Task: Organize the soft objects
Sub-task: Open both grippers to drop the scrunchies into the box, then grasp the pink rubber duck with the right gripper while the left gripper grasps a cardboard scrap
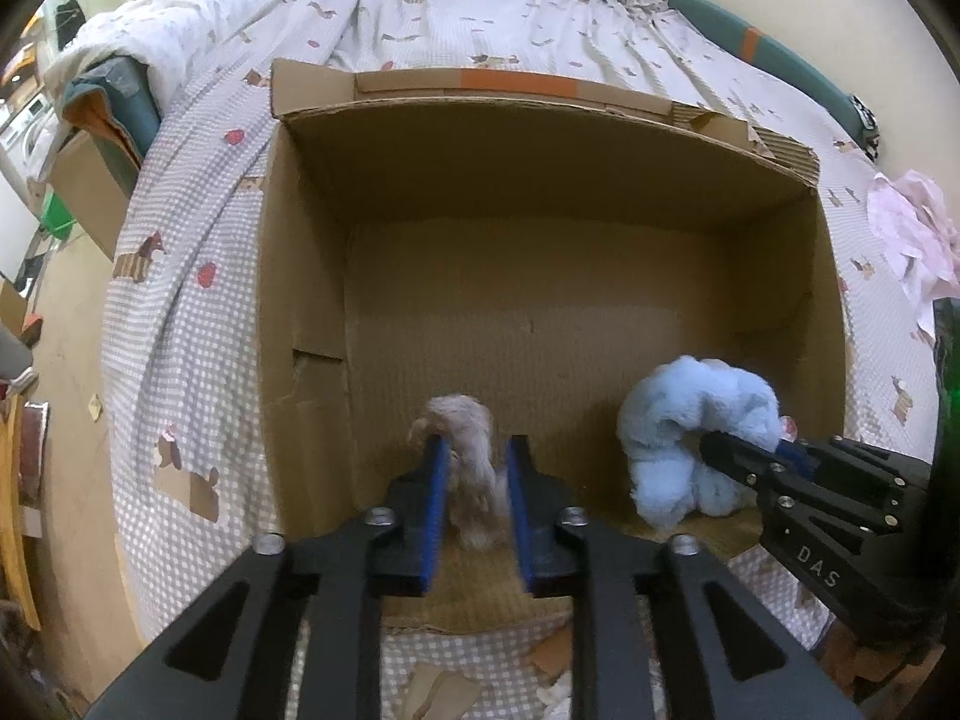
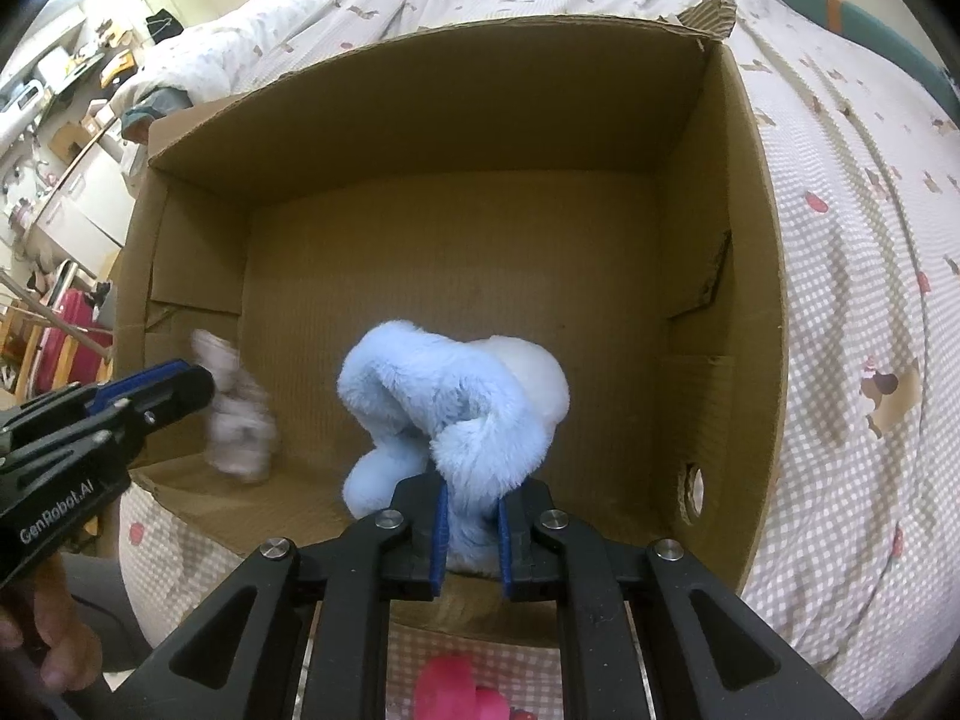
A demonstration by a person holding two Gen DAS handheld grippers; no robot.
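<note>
An open cardboard box (image 1: 480,180) (image 2: 420,120) lies on a bed. My left gripper (image 1: 477,444) (image 2: 180,378) reaches over the box's near edge, jaws a little apart. A beige plush (image 1: 474,480) (image 2: 240,420) hangs loosely between the blue pads, draped over the left fingertip; it is blurred in the right wrist view. To its right, my right gripper (image 2: 474,492) (image 1: 720,447) is shut on a light blue plush toy (image 2: 444,396) (image 1: 690,414), which hangs inside the box just above its floor.
The bed has a checked sheet (image 1: 180,360) with dog prints and a bunched duvet (image 1: 180,18) at the back left. A pink-white cloth (image 1: 906,228) lies right of the box. A pink object (image 2: 456,690) sits below the box's near edge. A hand (image 2: 54,630) holds the left gripper.
</note>
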